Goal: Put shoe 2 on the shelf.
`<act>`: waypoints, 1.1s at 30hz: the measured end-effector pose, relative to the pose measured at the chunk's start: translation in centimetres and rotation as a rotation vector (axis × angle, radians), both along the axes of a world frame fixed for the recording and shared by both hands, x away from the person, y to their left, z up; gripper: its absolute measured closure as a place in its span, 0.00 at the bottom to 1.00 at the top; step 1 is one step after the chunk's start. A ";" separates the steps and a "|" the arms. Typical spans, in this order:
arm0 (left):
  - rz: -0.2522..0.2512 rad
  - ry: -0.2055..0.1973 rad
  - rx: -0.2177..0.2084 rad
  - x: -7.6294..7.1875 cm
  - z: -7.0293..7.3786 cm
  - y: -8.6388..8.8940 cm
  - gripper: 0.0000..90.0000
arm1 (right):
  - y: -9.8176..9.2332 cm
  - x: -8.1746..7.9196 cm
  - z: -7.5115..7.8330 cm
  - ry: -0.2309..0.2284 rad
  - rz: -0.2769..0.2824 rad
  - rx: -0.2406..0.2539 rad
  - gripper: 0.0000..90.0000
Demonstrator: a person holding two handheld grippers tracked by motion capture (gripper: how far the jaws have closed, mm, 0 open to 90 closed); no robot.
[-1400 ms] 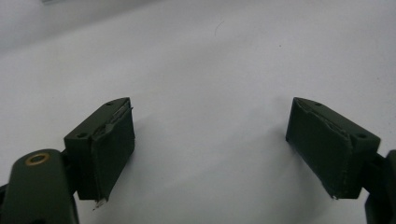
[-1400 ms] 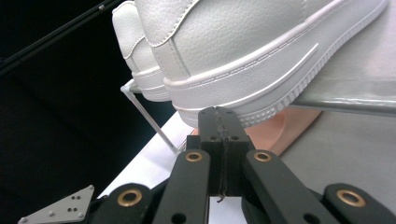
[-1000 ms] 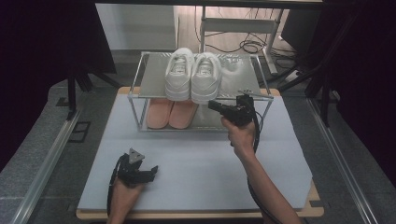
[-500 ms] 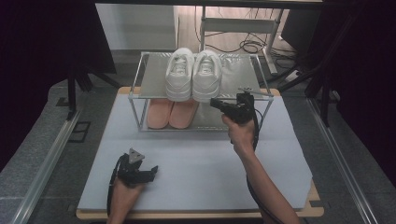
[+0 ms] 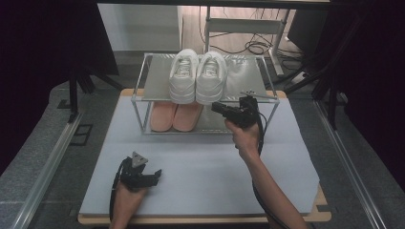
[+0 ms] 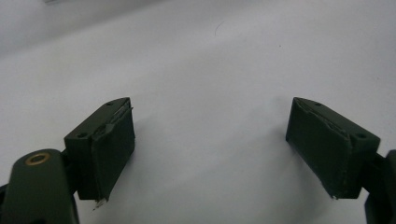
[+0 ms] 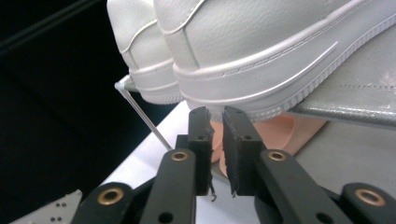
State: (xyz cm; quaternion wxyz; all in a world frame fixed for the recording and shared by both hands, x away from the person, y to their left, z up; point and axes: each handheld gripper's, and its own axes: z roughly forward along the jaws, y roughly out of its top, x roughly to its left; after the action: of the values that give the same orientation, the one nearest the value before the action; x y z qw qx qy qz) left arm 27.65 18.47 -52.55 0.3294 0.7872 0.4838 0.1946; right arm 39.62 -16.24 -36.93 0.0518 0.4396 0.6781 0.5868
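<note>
A pair of white sneakers stands on the top shelf of a metal rack, heels toward me. A pair of pink shoes sits on the lower shelf beneath them. My right gripper is held level at the rack's front edge, just below the right sneaker's heel. Its jaws have just been opening; in the right gripper view a narrow gap shows with nothing in it. My left gripper rests low over the pale mat, jaws wide open and empty.
The rack stands at the back of a pale mat on a wooden board. Dark stands and cables flank the table, and a metal rail runs along the left.
</note>
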 end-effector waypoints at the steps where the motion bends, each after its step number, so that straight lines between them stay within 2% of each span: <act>1: 0.000 0.000 0.000 0.0 0.0 0.0 0.17 | 0.0 -0.1 -0.1 -0.001 0.004 0.001 0.88; 5: -0.002 -0.001 0.006 0.0 0.0 0.0 0.17 | 0.0 -0.4 -0.3 -0.015 0.007 -0.034 0.81; 8: 0.000 -0.001 0.001 0.0 0.0 0.0 0.17 | -0.2 -0.5 -0.4 -0.017 0.015 -0.040 0.75; 20: -0.003 0.000 0.007 0.0 0.0 0.0 0.17 | -1.0 -1.5 -0.5 -0.094 0.008 -0.152 0.52; 25: -0.003 0.001 0.009 0.0 0.0 0.0 0.17 | -1.4 -2.0 -0.8 -0.110 0.015 -0.202 0.46; 33: -0.003 -0.002 0.009 -0.1 0.0 0.0 0.17 | -2.2 -2.5 -1.3 -0.120 0.021 -0.252 0.41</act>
State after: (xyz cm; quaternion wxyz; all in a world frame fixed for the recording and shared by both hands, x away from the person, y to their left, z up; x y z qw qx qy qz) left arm 27.59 18.46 -52.50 0.3264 0.7893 0.4812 0.1970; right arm 37.08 -18.48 -38.26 0.1411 0.3868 0.7466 0.5225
